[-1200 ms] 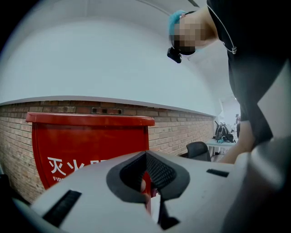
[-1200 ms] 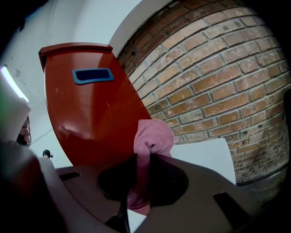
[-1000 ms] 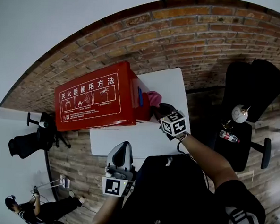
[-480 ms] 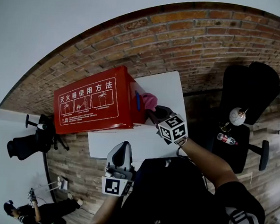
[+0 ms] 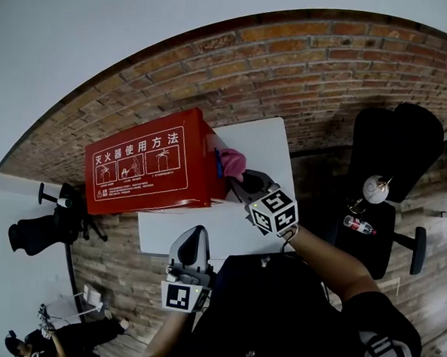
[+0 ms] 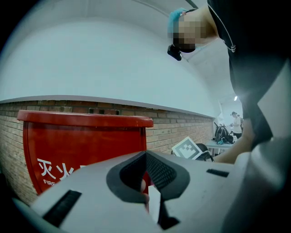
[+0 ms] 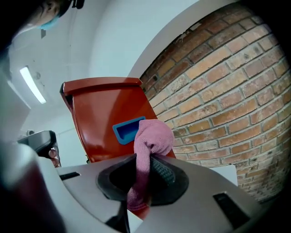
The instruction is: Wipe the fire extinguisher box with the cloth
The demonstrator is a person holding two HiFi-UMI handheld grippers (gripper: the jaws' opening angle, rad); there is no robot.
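We've slid the cloth (image 5: 233, 163), clamped in the right gripper (image 5: 238, 182), along the box's (image 5: 145, 169) end, seemingly touching, so wiping continues; the left gripper (image 5: 193, 237) sits closed and empty.

Glossy, smooth red on the fire extinguisher box (image 7: 104, 118), like painted metal. Set into its side, a smooth blue plastic recess (image 7: 125, 129). Just beside that, soft, fuzzy, matt pink cloth (image 7: 152, 139). Under the box, smooth white desk (image 5: 263, 150). Behind the box, rough matt brick wall (image 7: 227, 82). Matt grey plastic and black ribbed pads (image 7: 163, 170) on the right hand-held gripper (image 7: 142, 179).
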